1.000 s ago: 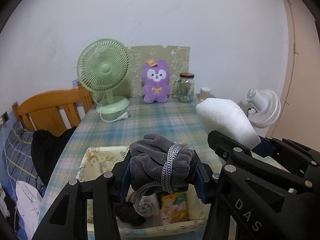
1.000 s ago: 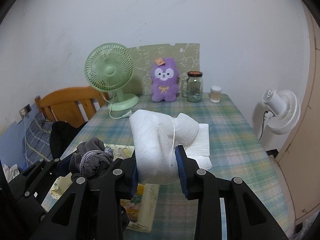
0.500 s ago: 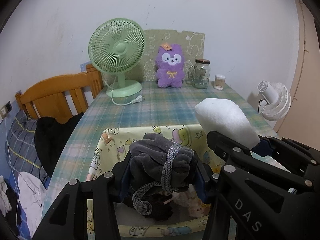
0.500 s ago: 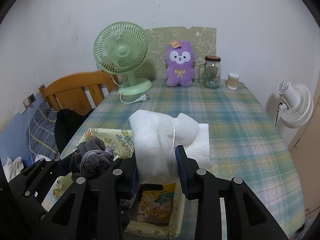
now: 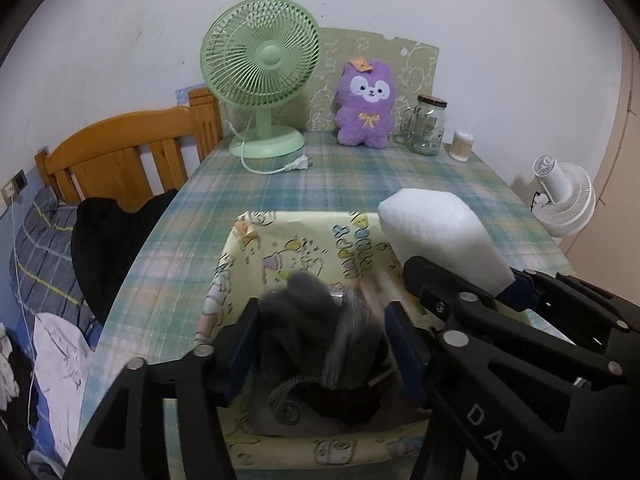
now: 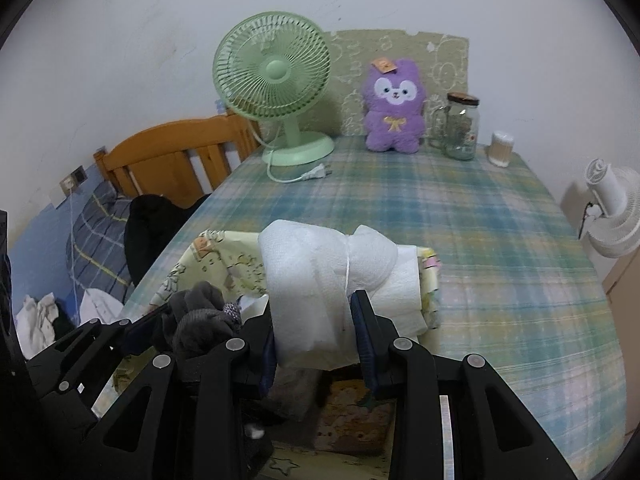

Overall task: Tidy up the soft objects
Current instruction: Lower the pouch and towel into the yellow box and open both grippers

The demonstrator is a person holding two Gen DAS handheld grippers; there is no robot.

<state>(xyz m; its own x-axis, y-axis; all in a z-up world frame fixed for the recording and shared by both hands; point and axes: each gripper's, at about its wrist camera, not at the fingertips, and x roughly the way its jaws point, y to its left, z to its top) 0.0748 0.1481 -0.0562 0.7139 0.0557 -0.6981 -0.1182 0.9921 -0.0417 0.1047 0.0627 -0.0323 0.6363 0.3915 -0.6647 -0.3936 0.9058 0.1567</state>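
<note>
Over the yellow fabric bin (image 5: 304,240), left gripper (image 5: 320,332) jaws just widening around grey bundle (image 5: 316,320), right gripper (image 6: 316,328) jaws clamping white roll (image 6: 316,276).

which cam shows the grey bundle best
The left wrist view: the grey bundle sits centred between the left tongs, whose jaws have just been opening, above the yellow fabric box, though motion-blurred. The right wrist view shows only part of it at lower left, beside the white bundle.

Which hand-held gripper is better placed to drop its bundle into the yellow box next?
Left hand-held gripper: its jaws have just been opening, grey bundle over the yellow box.
</note>
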